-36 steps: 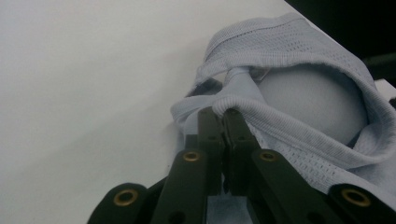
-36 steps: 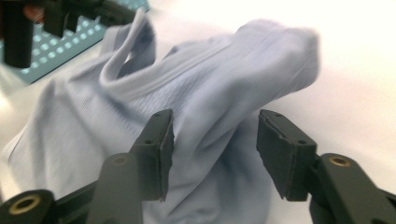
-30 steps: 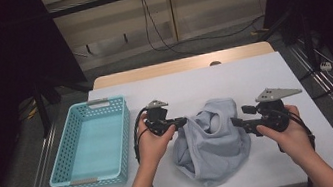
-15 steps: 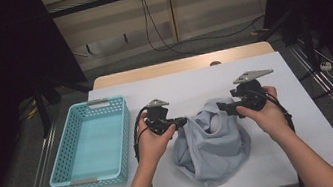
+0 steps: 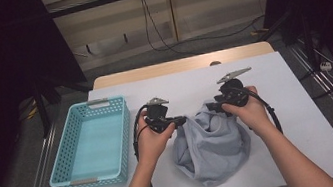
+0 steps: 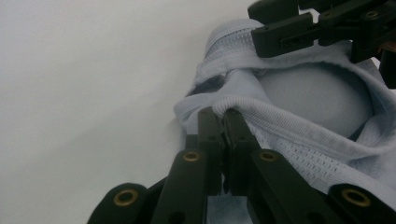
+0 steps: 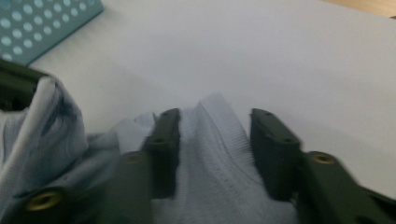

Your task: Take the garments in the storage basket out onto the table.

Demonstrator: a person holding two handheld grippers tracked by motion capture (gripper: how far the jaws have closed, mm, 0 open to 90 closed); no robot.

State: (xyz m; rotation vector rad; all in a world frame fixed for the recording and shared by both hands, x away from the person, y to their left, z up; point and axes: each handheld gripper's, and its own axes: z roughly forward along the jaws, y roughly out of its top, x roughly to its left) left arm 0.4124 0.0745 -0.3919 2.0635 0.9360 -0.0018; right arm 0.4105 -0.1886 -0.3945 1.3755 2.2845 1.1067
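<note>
The workpiece is a pale blue garment [image 5: 211,144] lying crumpled on the white table [image 5: 305,117], just right of the turquoise basket [image 5: 91,138], which is empty. Judged from its folds and sag, the garment is light, fully limp and unable to hold any shape; it hangs from whatever point is gripped. The knit surface offers good friction, so slipping is unlikely if enough fabric is pinched.

The left gripper [image 6: 223,119] has its jaws closed tight on the ribbed hem at the garment's upper left edge. The ribbed band is thicker and firmer than the body fabric, making it the preferred hold.

The right gripper [image 7: 215,140] sits at the upper right edge. Its jaws have just been closing, with a ridge of the ribbed band standing between them; a gap remains on one side, so the pads do not yet clamp it.

Recommended handling: take the hem at two separated points and keep both holds on the rib; a single layer of thin mesh may pull out
</note>
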